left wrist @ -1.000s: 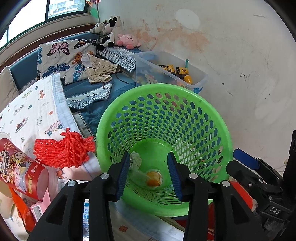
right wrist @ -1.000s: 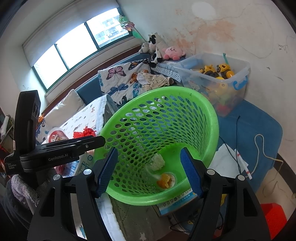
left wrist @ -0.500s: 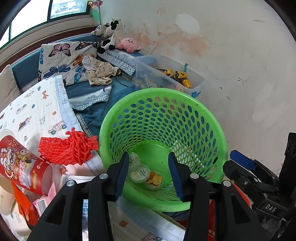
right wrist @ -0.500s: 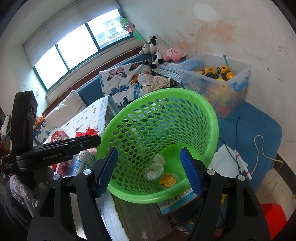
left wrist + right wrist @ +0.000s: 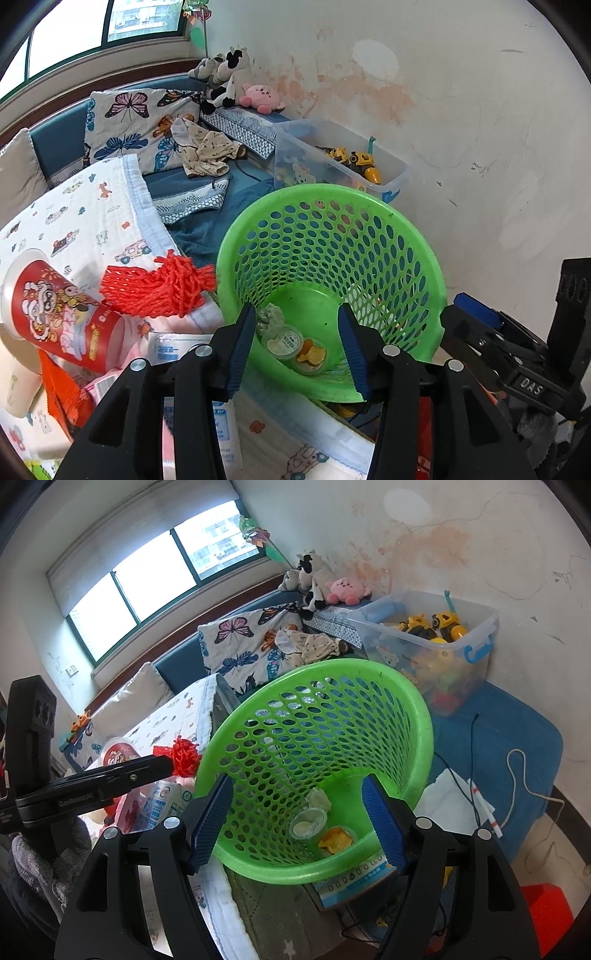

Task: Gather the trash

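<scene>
A green perforated basket (image 5: 325, 192) (image 5: 332, 666) leans toward me beside the bed. On its bottom lie a crumpled tissue (image 5: 271, 317), a clear lidded cup (image 5: 284, 341) and a cup of orange scraps (image 5: 312, 356). My left gripper (image 5: 296, 310) hangs over the near rim, its jaws opening and nothing between them. My right gripper (image 5: 296, 780) is at the rim's right side, also widening slightly and empty. On the bed to the left lie a red foam net (image 5: 159, 291), a red paper tub (image 5: 55, 314) and a white-blue pack (image 5: 173, 343).
A clear toy box (image 5: 391, 177) stands behind the basket against the stained wall. Plush toys (image 5: 229, 81) and a butterfly pillow (image 5: 136, 122) sit at the back. A blue mat (image 5: 517, 738) with cables and white paper (image 5: 450, 805) lies to the right.
The clear lidded cup has landed on the basket's bottom beside the orange scraps. My left gripper has drawn back and up from the basket. The right gripper has kept still.
</scene>
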Available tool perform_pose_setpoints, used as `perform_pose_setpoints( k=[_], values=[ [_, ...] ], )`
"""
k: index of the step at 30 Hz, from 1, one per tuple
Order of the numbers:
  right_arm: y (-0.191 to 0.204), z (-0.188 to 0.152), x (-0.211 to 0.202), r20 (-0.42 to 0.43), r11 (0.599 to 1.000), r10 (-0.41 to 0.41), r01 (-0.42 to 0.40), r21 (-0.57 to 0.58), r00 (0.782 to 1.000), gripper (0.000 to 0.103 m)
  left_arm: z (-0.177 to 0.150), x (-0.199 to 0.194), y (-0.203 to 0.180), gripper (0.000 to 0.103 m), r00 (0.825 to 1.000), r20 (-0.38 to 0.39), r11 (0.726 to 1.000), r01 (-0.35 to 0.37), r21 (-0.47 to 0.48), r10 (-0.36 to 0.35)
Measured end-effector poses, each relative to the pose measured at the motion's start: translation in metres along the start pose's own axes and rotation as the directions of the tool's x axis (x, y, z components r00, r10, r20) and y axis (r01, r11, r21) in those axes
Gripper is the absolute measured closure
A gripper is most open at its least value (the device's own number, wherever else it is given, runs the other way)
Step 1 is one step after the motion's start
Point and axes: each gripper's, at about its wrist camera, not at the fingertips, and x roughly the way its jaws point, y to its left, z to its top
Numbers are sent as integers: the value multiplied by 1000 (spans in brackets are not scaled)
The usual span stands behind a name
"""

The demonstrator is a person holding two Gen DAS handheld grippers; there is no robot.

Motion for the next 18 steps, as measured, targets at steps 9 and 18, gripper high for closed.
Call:
perform_pose_setpoints(
  k=[9, 18],
  values=[
    [3, 2, -4, 9, 1000, 6, -6, -3, 1000, 30, -7, -24, 5, 56, 999, 37, 1000, 0, 1, 0],
    [5, 3, -6, 13, 1000, 15, -15, -8, 1000, 30, -15, -48, 20, 55, 998, 65, 1000, -7, -27, 9]
  ],
)
